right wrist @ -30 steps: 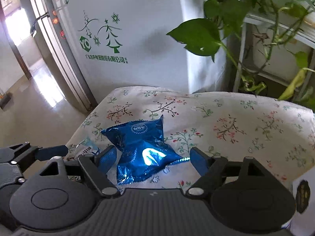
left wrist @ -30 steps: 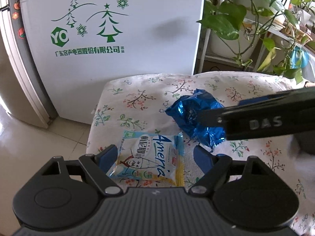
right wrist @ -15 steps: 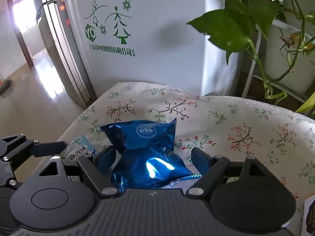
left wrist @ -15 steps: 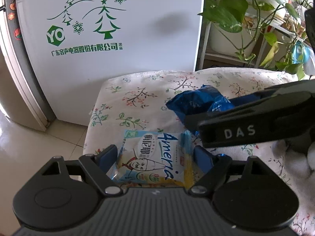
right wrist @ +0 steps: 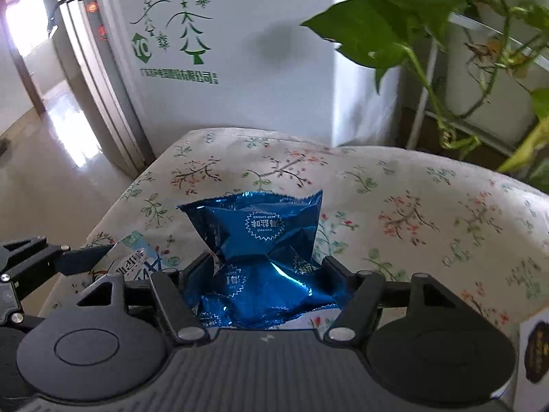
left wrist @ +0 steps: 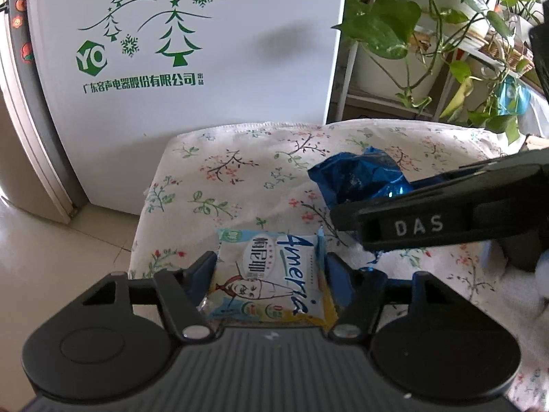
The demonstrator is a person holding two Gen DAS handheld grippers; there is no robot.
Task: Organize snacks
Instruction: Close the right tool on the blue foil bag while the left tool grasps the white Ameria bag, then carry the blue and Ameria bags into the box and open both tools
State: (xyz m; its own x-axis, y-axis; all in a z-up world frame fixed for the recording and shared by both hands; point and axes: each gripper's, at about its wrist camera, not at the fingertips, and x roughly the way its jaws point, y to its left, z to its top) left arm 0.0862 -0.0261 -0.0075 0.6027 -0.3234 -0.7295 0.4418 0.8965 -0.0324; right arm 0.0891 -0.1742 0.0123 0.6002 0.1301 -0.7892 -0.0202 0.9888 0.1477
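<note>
A white and light-blue snack packet point(left wrist: 274, 274) lies on the floral tablecloth point(left wrist: 240, 171), between the fingers of my left gripper point(left wrist: 269, 264). The left jaws are closing and both pads touch the packet's sides. To its right a blue foil packet point(right wrist: 260, 226) sits between the fingers of my right gripper point(right wrist: 267, 264). Those jaws are closing too, and the foil is pinched and crumpled at its waist. In the left wrist view the right gripper's black finger point(left wrist: 411, 226) crosses in front of the blue foil packet point(left wrist: 360, 178). The white packet point(right wrist: 137, 261) shows at the lower left of the right wrist view.
A white appliance with green tree prints point(left wrist: 206, 68) stands just behind the table. Potted plants on a metal rack point(left wrist: 394, 34) fill the back right. The table's left edge drops to a tiled floor point(left wrist: 51, 257). A white box point(right wrist: 535, 350) stands at the right.
Both pairs of jaws have narrowed onto their packets. The blue foil packet has crumpled and stands higher. Neither hand has shifted much.
</note>
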